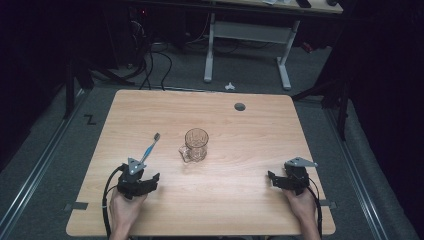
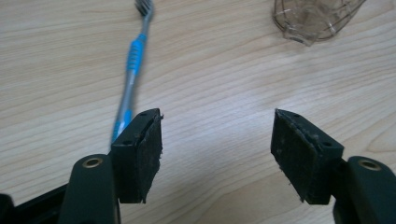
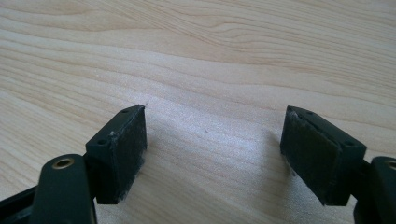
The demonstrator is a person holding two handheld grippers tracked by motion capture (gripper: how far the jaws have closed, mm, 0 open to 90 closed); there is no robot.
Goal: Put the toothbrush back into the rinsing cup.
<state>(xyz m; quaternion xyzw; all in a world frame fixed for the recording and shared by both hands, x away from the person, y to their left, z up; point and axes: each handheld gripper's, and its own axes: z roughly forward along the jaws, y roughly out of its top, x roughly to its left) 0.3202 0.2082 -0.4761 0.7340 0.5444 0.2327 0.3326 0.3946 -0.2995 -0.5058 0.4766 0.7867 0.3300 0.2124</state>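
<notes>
Your left tongs (image 2: 217, 154) and right tongs (image 3: 215, 156) both gape apart, gripping nothing. Toothbrush (image 2: 132, 65) lies just beside the left tongs' left jaw; glass mug (image 2: 315, 18) ahead-right.

From my end I see a light wooden table (image 1: 250, 200) with a round dark hole (image 1: 240, 106) near its far right corner and a strip of grey tape (image 1: 76, 206) at its near left edge. On the grey floor (image 1: 310, 65) beyond it a small white object (image 1: 229, 86) lies just past the far edge, and a black Z-shaped mark (image 1: 90, 119) sits to the left of the table. Farther back I make out a white-legged desk (image 1: 209, 50), with black cables (image 1: 150, 65) trailing over the floor to its left.
</notes>
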